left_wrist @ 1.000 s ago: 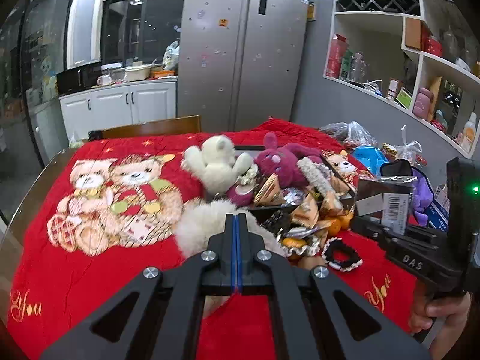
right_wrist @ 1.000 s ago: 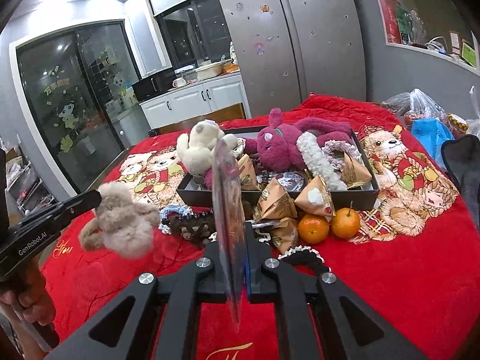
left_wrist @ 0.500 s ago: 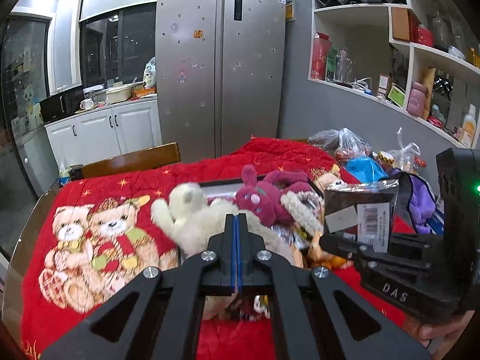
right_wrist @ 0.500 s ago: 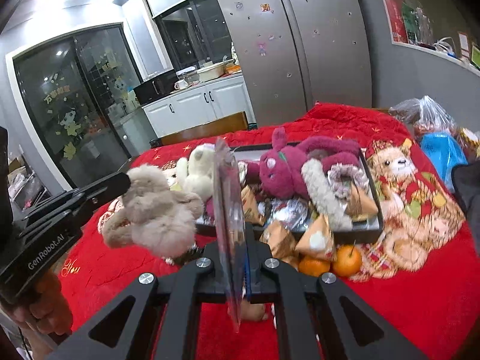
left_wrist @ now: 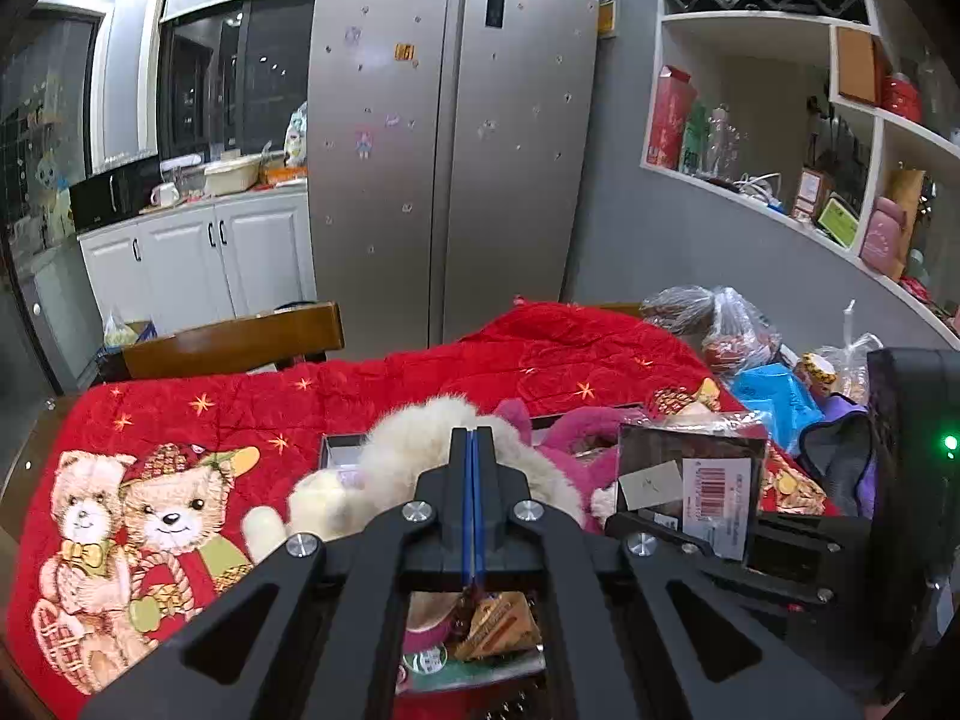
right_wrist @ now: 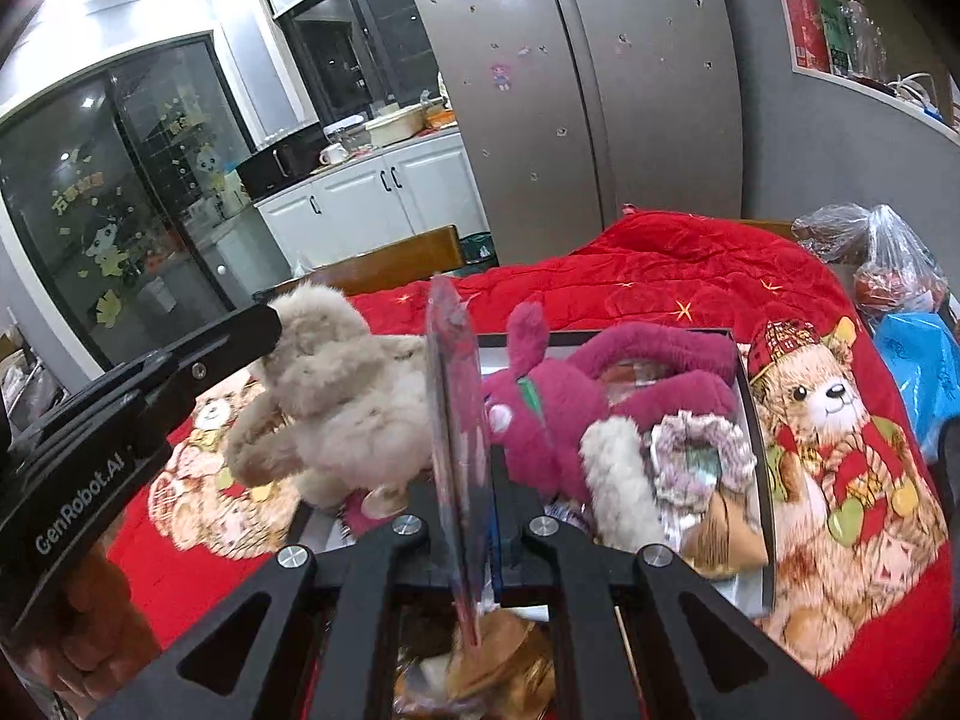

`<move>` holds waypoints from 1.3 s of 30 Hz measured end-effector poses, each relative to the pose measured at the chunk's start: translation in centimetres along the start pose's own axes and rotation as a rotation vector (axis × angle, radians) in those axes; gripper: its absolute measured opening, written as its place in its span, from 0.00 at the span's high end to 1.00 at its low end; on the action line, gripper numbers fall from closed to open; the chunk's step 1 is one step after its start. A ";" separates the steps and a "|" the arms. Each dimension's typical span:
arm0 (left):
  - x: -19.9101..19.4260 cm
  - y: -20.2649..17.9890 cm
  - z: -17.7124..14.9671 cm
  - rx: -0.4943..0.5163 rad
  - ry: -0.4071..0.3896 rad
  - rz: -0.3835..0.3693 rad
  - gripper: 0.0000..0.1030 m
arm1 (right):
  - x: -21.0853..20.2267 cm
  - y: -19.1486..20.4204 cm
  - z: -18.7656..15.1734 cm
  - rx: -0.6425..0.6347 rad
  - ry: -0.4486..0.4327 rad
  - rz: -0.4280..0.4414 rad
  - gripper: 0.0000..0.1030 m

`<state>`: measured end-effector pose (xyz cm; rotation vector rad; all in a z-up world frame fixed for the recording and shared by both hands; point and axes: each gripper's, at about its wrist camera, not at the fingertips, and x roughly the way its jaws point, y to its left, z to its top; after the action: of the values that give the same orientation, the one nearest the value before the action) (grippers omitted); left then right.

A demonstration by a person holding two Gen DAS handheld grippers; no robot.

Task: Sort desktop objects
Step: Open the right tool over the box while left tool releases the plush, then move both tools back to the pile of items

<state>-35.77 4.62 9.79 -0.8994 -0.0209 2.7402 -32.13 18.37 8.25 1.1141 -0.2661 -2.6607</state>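
My left gripper [left_wrist: 472,450] is shut on a fluffy beige plush toy [left_wrist: 420,438], which hangs in the air over the left end of the black tray [right_wrist: 753,420]; the right wrist view shows the toy [right_wrist: 342,396] dangling from the left gripper [right_wrist: 273,327]. My right gripper [right_wrist: 465,468] is shut on a flat clear-plastic packet [right_wrist: 456,420], seen edge-on, held above the tray's near side. In the left wrist view the packet [left_wrist: 690,480] shows a barcode label. A magenta plush bunny [right_wrist: 570,396], a white plush [left_wrist: 318,504] and wrapped snacks [left_wrist: 498,630] lie in the tray.
A red bear-print cloth [left_wrist: 180,420] covers the table. Plastic bags [left_wrist: 720,324] and a blue bag [left_wrist: 774,396] sit at the right end. A wooden chair back [left_wrist: 234,342] stands behind the table, with a fridge [left_wrist: 444,150] and wall shelves [left_wrist: 810,180] beyond.
Both grippers have risen and moved forward over the tray. The beige plush went from beside the tray to above its left end. The oranges and bracelets have dropped out of view.
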 end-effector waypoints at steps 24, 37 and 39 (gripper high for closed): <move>3.4 -0.2 -1.5 0.039 0.085 -0.033 1.00 | 3.7 -0.7 -0.8 -0.028 0.073 -0.017 0.94; 2.6 1.6 -0.7 0.000 0.046 0.053 0.22 | 1.6 -3.2 0.2 0.079 -0.003 0.041 0.33; 2.5 1.7 -0.6 0.004 0.043 0.057 0.22 | 1.5 -3.3 0.2 0.085 -0.005 0.044 0.32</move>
<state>-37.75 3.60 7.65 -0.9729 0.0185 2.7712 -33.83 21.08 6.50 1.1139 -0.4039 -2.6358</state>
